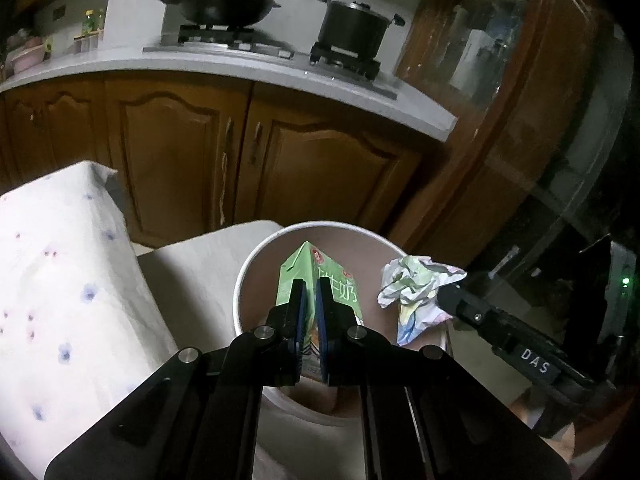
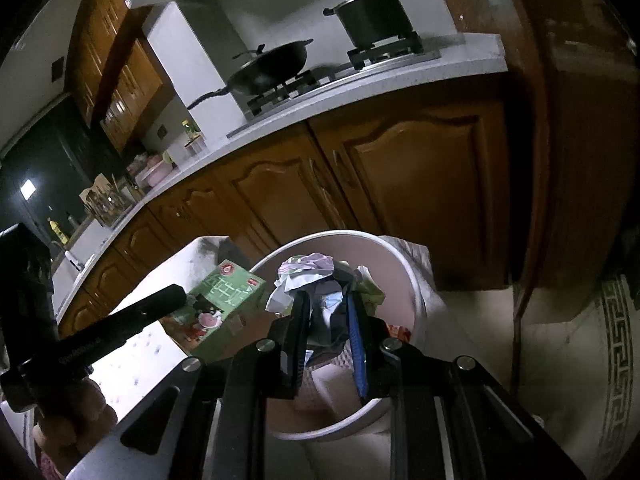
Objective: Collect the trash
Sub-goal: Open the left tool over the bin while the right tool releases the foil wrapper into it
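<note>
A round white trash bin (image 1: 256, 256) with a pinkish inside stands on the floor below both grippers; it also shows in the right wrist view (image 2: 414, 280). My left gripper (image 1: 311, 292) is shut on a green milk carton (image 1: 340, 280) and holds it over the bin's mouth; the carton also shows in the right wrist view (image 2: 228, 292). My right gripper (image 2: 326, 300) is shut on a crumpled paper wad (image 2: 308, 276) over the bin. That wad shows in the left wrist view (image 1: 412, 288) at the bin's right rim.
A table with a white floral cloth (image 1: 60, 272) stands left of the bin. Brown kitchen cabinets (image 1: 180, 152) rise behind it under a grey counter (image 1: 280, 68) with a wok (image 1: 224, 6) and a pot (image 1: 352, 26). A dark wooden cabinet (image 1: 500, 120) stands right.
</note>
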